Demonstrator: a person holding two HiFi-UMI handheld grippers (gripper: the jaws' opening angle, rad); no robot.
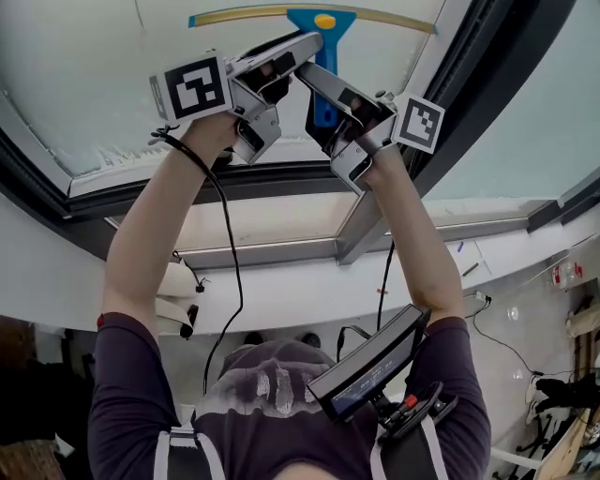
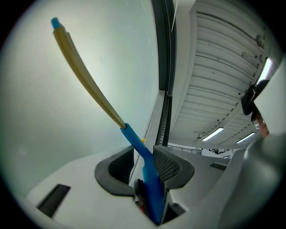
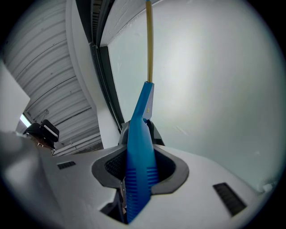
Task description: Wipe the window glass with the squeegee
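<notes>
clamped the squeegee point(image 1: 323, 37) by its blue handle in both claws: left gripper point(image 2: 145, 165) and right gripper point(image 3: 140, 172) each closed partway onto it, side by side. held its yellowish blade point(image 1: 253, 13) against the window glass point(image 1: 112, 75), above the dark frame point(image 1: 281, 178).

No words, brands or numbers legible, only black-and-white square code patterns, one on the left marker cube point(image 1: 194, 86) left of the squeegee point(image 1: 322, 42), one on the right marker cube point(image 1: 418, 122) right of it
</notes>
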